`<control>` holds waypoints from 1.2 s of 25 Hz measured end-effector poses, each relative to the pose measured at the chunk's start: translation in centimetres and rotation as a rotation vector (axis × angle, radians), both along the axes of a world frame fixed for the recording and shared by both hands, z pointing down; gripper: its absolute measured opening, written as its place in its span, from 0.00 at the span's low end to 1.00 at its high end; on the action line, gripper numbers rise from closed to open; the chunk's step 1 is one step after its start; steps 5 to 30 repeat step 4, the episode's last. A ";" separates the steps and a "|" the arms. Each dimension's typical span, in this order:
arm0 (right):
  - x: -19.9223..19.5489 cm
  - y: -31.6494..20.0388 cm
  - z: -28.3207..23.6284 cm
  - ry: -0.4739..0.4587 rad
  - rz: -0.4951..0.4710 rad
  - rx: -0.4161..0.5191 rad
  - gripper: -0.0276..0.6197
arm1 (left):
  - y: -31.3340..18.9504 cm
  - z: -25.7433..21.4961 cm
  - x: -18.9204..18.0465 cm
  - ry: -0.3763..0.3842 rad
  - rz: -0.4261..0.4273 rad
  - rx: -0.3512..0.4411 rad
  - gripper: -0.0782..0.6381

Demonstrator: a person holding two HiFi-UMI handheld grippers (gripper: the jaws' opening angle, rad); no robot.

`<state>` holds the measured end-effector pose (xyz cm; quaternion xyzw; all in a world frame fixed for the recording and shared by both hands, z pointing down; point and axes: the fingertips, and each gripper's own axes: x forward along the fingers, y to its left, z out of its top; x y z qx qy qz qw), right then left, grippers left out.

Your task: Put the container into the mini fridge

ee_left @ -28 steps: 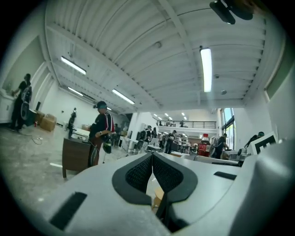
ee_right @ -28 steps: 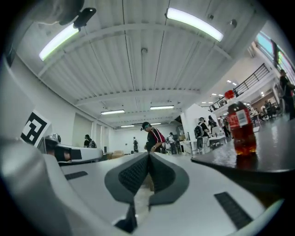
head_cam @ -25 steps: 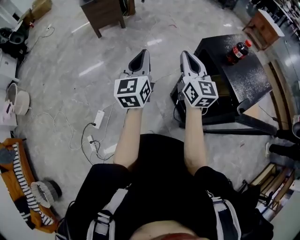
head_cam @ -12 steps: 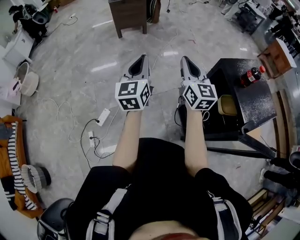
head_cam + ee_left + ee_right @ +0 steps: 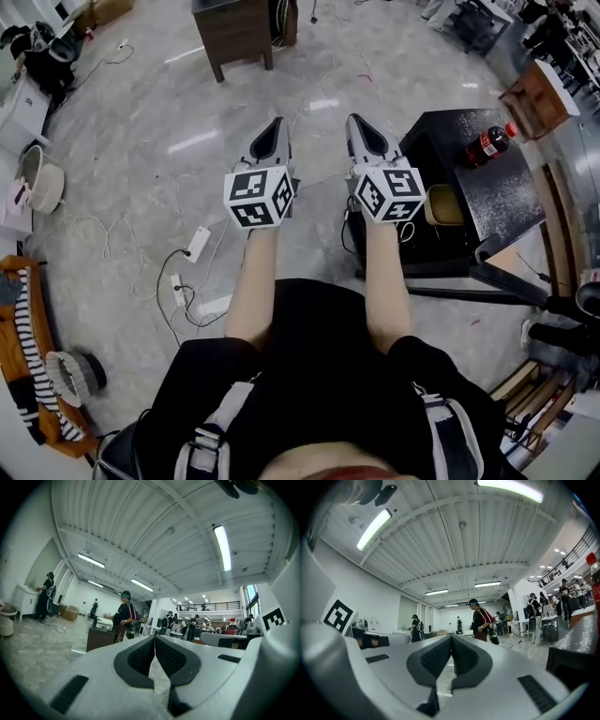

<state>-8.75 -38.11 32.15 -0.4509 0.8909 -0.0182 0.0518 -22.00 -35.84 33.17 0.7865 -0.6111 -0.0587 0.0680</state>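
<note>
A tan open container (image 5: 444, 205) sits on a lower ledge of the black speckled-top unit (image 5: 497, 192) at the right of the head view; I cannot tell whether that unit is the mini fridge. On its top a cola bottle (image 5: 487, 142) lies on its side. My left gripper (image 5: 277, 123) and right gripper (image 5: 354, 120) are held side by side over the floor, left of that unit, both pointing forward. In the left gripper view the left gripper (image 5: 154, 638) is shut on nothing; in the right gripper view the right gripper (image 5: 451, 637) is also shut on nothing.
A brown wooden cabinet (image 5: 234, 33) stands ahead. A power strip (image 5: 197, 242) and cables lie on the floor at the left. A wooden box (image 5: 532, 89) is at far right. A person in black (image 5: 124, 616) stands ahead in the hall.
The head view has swung and the tan container has come into sight beside the right gripper. Both grippers have stayed shut and side by side, drifting slightly up the picture.
</note>
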 end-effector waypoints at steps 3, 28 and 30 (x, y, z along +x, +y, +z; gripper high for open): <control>0.4 -0.7 0.2 -0.005 0.003 -0.001 0.06 | -1.0 0.1 0.1 0.007 0.004 0.004 0.12; 0.5 -1.0 0.3 -0.006 0.004 -0.001 0.06 | -1.3 0.2 0.1 0.010 0.005 0.004 0.12; 0.5 -1.0 0.3 -0.006 0.004 -0.001 0.06 | -1.3 0.2 0.1 0.010 0.005 0.004 0.12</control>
